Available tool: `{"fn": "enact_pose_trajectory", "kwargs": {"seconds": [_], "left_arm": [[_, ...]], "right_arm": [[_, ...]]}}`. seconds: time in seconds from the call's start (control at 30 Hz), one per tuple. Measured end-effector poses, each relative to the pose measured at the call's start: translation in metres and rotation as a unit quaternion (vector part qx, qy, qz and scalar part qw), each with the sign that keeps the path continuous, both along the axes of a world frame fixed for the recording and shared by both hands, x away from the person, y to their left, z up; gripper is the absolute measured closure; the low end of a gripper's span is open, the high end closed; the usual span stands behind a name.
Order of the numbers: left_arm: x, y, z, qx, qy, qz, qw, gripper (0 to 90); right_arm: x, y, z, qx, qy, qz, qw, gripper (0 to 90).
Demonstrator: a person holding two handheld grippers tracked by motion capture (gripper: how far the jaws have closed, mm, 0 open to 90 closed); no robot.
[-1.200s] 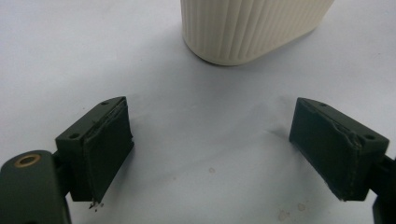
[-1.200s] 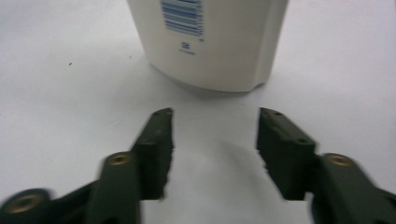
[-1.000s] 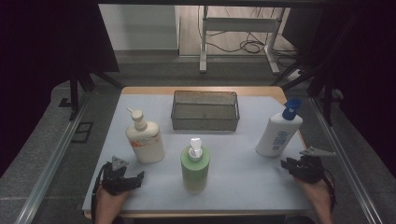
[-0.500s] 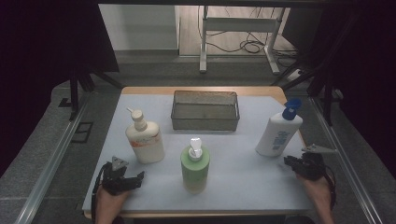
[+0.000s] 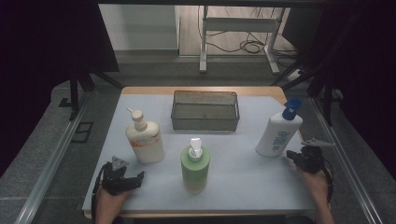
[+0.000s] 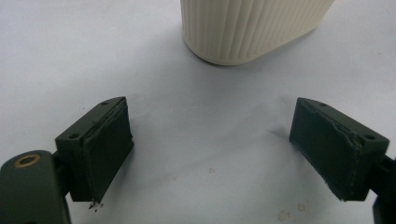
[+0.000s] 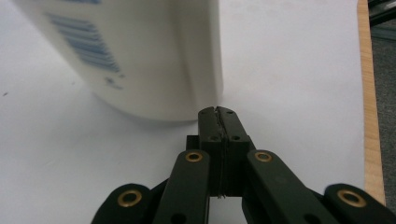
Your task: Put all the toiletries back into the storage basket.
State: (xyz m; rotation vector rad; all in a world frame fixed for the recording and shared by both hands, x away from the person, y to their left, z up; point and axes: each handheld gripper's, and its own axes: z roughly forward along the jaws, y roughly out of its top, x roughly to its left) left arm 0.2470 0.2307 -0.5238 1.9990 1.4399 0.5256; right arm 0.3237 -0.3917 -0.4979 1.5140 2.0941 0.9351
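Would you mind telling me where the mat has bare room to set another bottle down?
The widest bare patch lies between the green pump bottle and the blue-capped lotion bottle, in front of the wire basket. The far left corner beside the basket is free too. It is crowded between the cream pump bottle and the green one.

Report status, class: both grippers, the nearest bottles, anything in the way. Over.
Left gripper open, empty, short of cream pump bottle. Right gripper just closed, shut on nothing, tips at blue-capped bottle. Nothing between either gripper and its bottle.
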Motion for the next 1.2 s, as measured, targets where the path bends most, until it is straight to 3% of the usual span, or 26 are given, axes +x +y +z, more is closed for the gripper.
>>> {"fn": "enact_pose_trajectory", "kwargs": {"seconds": [0.23, 0.63, 0.83, 1.2], "left_arm": [[0.000, 0.000, 0.000, 0.000, 0.000, 0.000, 1.0000, 12.6], [0.000, 0.000, 0.000, 0.000, -0.001, 0.000, 1.0000, 12.6], [0.000, 0.000, 0.000, 0.001, 0.000, 0.000, 1.0000, 12.6], [0.000, 0.000, 0.000, 0.001, 0.000, 0.000, 1.0000, 12.5]], "right_arm": [[0.011, -0.008, -0.001, 0.016, 0.002, -0.019, 0.9997, 89.8], [0.033, -0.009, -0.004, 0.025, 0.002, -0.023, 0.9994, 89.8], [0.045, -0.008, -0.006, 0.034, 0.002, -0.019, 0.9992, 89.8], [0.050, -0.008, -0.009, 0.050, 0.004, 0.000, 0.9987, 89.8]]}}
